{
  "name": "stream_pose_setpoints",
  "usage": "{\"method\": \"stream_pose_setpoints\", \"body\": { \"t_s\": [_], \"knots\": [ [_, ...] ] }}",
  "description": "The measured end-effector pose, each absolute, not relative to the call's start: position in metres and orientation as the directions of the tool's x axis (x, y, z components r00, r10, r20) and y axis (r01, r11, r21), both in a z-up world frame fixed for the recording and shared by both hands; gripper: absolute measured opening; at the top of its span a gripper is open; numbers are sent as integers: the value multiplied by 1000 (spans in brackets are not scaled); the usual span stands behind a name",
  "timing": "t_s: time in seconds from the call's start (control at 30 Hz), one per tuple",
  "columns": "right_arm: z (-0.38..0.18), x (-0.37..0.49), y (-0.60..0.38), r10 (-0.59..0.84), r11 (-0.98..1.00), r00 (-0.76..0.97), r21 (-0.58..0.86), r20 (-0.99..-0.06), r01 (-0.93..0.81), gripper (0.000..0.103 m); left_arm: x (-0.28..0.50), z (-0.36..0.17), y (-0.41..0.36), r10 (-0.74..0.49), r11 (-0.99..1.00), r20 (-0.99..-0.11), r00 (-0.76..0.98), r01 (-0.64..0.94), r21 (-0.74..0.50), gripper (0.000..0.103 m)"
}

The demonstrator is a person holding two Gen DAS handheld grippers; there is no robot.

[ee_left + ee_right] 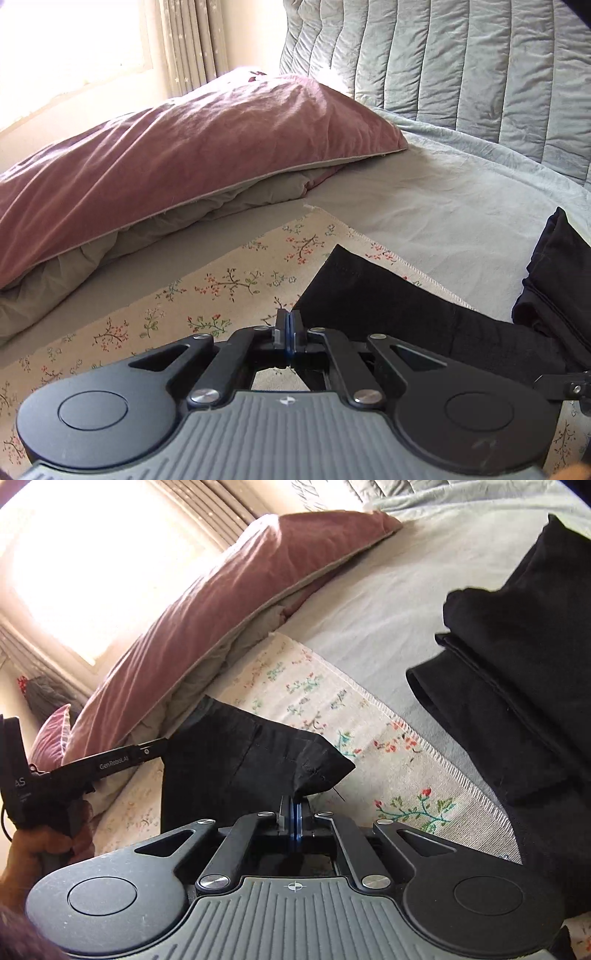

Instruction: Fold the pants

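Note:
The black pants lie partly on a floral cloth spread on the bed. My left gripper is shut on the hem edge of one pant leg, at its left corner. My right gripper is shut on the other corner of the same hem and holds it lifted above the floral cloth. The left gripper also shows in the right wrist view, pinching the hem's far side. The rest of the pants lies bunched and folded at the right, also visible in the left wrist view.
A pink pillow lies on a grey-green duvet at the far left. A quilted grey headboard cushion stands behind. A pale grey sheet covers the bed. A bright window with curtains is beyond.

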State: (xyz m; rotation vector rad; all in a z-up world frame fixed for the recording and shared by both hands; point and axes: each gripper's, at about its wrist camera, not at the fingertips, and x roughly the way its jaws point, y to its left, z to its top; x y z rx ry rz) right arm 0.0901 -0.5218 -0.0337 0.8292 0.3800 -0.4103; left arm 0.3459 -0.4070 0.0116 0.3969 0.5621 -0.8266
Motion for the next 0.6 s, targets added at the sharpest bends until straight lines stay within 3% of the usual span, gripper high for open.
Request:
{"method": "stream_pose_setpoints", "body": {
  "t_s": [0.1, 0.2, 0.37, 0.6],
  "knots": [
    [16, 69, -511, -228, 647, 892, 624, -390, 439, 1, 335, 42, -405, -615, 619, -545, 570, 777, 114, 8],
    [50, 54, -499, -265, 680, 892, 585, -366, 442, 1, 321, 65, -413, -649, 608, -490, 582, 784, 126, 8],
    [55, 44, -495, -316, 680, 850, 525, -421, 512, 1, 297, 59, -443, -653, 564, -464, 599, 793, 230, 8],
    [-10, 56, -522, -334, 636, 746, 447, -576, 629, 1, 300, -29, -488, -585, 535, -562, 585, 799, 275, 8]
  ]
}}
